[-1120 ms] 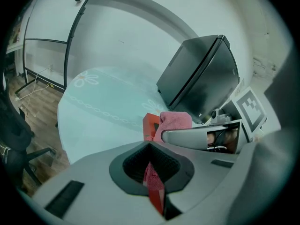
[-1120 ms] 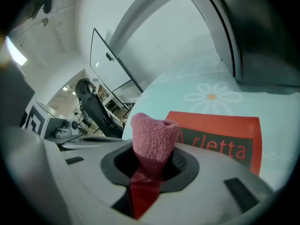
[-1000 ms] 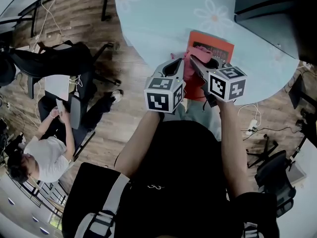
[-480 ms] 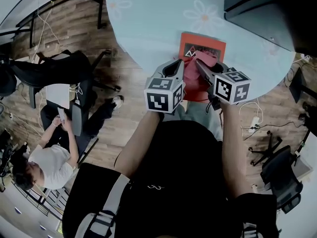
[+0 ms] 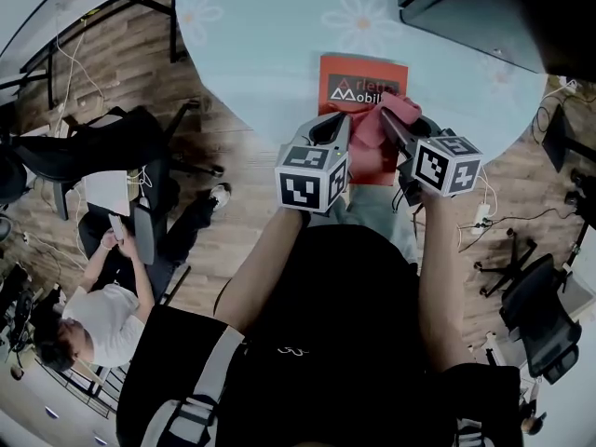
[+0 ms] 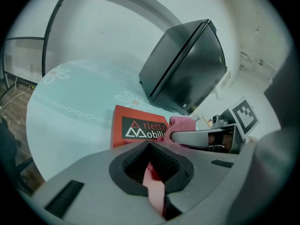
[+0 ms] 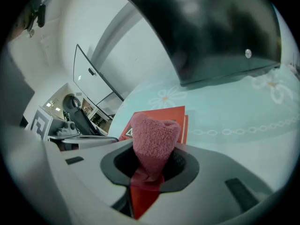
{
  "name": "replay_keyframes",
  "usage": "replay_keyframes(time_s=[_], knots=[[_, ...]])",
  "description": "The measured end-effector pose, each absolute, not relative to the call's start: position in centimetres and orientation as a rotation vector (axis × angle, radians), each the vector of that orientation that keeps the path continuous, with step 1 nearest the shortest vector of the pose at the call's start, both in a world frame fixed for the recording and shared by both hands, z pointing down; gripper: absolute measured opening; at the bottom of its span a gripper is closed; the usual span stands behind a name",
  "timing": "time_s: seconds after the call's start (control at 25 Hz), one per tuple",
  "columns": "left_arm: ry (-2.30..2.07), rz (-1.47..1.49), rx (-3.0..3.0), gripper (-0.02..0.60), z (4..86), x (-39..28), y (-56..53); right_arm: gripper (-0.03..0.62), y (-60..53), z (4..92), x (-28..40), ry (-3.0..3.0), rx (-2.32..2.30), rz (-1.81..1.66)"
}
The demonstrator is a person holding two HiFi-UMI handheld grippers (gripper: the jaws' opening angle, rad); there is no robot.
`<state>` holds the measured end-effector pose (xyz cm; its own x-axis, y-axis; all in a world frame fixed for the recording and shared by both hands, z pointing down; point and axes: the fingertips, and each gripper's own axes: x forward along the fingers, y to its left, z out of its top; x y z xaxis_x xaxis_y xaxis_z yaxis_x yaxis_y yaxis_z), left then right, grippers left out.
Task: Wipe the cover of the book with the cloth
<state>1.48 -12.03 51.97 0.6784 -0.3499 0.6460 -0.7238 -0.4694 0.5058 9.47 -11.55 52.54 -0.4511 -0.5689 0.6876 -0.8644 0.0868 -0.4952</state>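
A red book (image 5: 358, 73) with a black title band lies flat on the light-blue round table (image 5: 261, 45), near its front edge. My right gripper (image 5: 389, 119) is shut on a pink cloth (image 5: 382, 124), which rests on the right half of the cover; in the right gripper view the cloth (image 7: 152, 139) bulges out of the jaws over the book (image 7: 164, 113). My left gripper (image 5: 340, 130) sits over the book's left side with its jaws together. The left gripper view (image 6: 152, 165) shows only a thin red-pink slit between them, with the book (image 6: 136, 125) ahead.
A big black case (image 5: 475, 7) stands on the table behind and right of the book (image 6: 187, 69). A seated person (image 5: 93, 315) and a dark office chair (image 5: 102, 138) are on the wood floor to the left. Another chair (image 5: 531, 324) stands at the right.
My right gripper has dragged the cloth rightward across the cover, uncovering the title band. The left gripper has stayed at the book's left side. The head camera has shifted a little.
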Motion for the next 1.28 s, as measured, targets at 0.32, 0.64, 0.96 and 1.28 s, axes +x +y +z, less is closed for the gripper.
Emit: replay_keyframes(time_s=[0.32,0.64,0.96,1.28], knots=[[-0.778,0.603,2.110,0.014,51.8,2.7,-10.9,0.106,-10.0,52.5,12.9,-1.987,1.534,1.297],[-0.880,0.571,2.079,0.014,51.2,1.0,-10.8,0.104,-9.5,49.8,13.0,-2.071,1.561,1.309],[-1.089,0.578,2.038,0.014,49.2,-3.2,-9.1,0.104,-9.3,45.4,3.9,-2.373,1.220,1.265],[-1.274,0.573,1.921,0.014,49.1,-9.5,-5.3,0.104,-6.0,47.3,-4.5,-2.448,0.928,1.316]])
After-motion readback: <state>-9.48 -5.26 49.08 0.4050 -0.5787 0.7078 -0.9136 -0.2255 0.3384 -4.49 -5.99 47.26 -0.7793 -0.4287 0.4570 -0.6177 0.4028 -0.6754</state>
